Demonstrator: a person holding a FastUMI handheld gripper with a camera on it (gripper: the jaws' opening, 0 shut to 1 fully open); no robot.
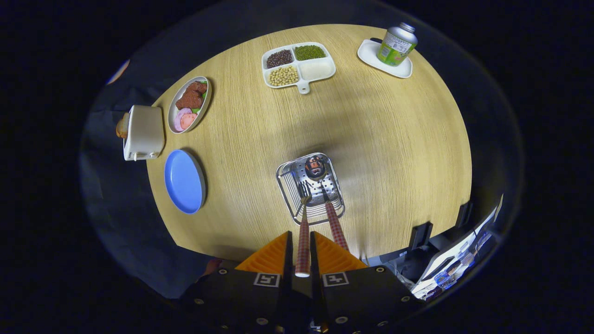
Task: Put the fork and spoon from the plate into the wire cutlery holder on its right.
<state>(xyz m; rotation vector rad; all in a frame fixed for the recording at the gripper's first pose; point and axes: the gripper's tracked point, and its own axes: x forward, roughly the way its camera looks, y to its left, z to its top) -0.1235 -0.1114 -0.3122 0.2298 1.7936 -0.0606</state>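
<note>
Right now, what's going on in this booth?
A person's hand-held claw is shut on the fork by its checked handle, tines dipping into the wire cutlery holder just ahead. The spoon already stands in the holder. The blue plate sits bare off to the left on the round wooden table.

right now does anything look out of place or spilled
Nothing stands out. The gripper is shut on the fork above the holder, where the spoon already leans. The blue plate is bare.
</note>
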